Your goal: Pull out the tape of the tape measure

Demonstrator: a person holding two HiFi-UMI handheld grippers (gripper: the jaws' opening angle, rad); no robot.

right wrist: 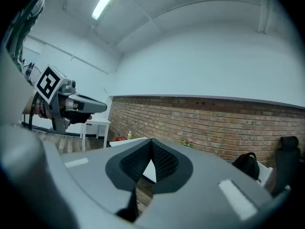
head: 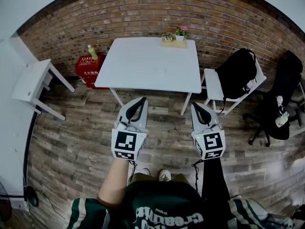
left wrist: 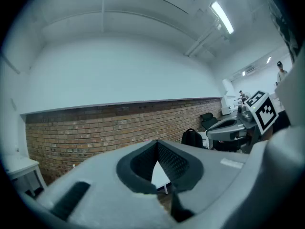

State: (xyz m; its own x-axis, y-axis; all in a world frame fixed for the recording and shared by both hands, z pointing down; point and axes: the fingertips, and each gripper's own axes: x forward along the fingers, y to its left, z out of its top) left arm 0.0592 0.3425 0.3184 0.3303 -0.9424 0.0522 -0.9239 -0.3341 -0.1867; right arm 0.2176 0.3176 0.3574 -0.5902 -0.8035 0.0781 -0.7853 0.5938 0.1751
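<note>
Though it barely shows, pale speck [head: 163, 72] on white table [head: 128, 66] — indistinct

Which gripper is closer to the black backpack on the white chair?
Right. In the head view the right gripper sits down-left of the backpack; the left gripper is farther left, before the table.

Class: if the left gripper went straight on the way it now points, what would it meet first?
Probably the white table, which stands right ahead of the left gripper. Height is hard to judge: if it passes above the tabletop, the brick wall comes next.
</note>
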